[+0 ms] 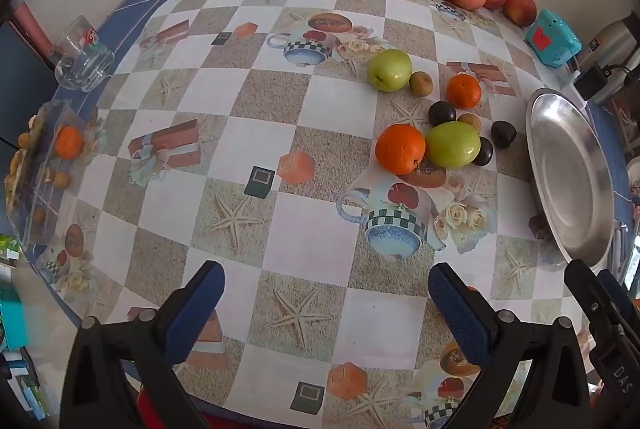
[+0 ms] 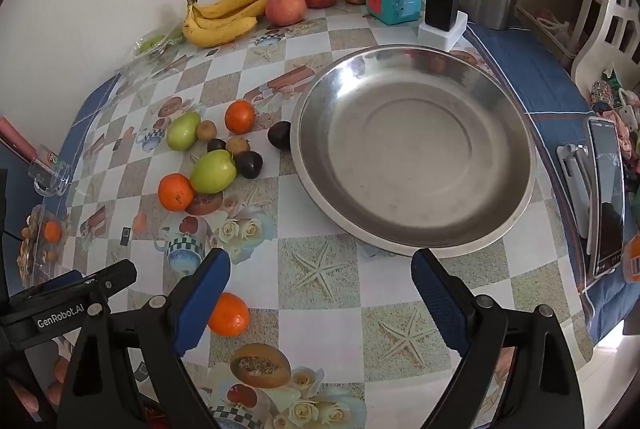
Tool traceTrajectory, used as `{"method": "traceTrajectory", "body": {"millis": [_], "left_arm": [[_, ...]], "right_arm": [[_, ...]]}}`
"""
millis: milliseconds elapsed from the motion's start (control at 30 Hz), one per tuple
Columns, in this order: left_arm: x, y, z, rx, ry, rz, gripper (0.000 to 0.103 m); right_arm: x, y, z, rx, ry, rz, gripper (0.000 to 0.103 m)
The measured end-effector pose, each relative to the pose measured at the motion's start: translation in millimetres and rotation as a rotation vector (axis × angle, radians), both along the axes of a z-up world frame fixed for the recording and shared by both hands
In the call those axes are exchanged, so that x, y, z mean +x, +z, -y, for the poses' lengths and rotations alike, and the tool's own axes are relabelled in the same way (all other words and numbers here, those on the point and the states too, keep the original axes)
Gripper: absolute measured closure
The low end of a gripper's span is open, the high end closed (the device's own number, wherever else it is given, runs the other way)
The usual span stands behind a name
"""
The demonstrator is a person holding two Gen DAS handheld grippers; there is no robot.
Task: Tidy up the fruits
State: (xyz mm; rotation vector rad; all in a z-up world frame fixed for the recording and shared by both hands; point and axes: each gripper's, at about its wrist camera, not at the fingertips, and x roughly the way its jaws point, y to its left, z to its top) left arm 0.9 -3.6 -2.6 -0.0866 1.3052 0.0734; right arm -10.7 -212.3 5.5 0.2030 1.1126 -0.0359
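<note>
Fruit lies in a loose cluster on the tabletop (image 2: 320,313) just left of the steel plate (image 2: 516,133), which holds nothing yet. Nearest the plate's rim is a dark plum (image 2: 279,135); further left sit two more plums, two small brown fruits, two green apples (image 2: 213,171) and two oranges (image 2: 175,191). A third orange (image 2: 229,313) rests alone, close beside the left fingertip of the right gripper (image 2: 320,293) and a little outside its gap. Both of that gripper's fingers are spread wide with nothing between them. The left gripper (image 1: 326,293) is likewise splayed and empty, hovering over bare tabletop with the cluster ahead and to its right, the nearest piece being the big orange (image 1: 400,149) touching a green apple (image 1: 453,144).

The lone orange looks the likeliest first pick: the right gripper is nearer to it and to the plate, needing a small shift left to bracket it, then a carry forward and right. Being round, it has no axis to align. Bananas (image 2: 224,15) and red apples (image 2: 285,7) lie against the far wall, well apart from both grippers
</note>
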Motion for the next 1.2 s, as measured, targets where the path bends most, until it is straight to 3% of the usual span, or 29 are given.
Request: {"method": "traceTrajectory", "body": {"millis": [1200], "left_arm": [[-3.0,1.7,-2.1,-0.001,0.004,-0.016,0.0]], "right_arm": [[1.0,-4.6,-5.3,-0.039,0.024,0.006,0.011]]}}
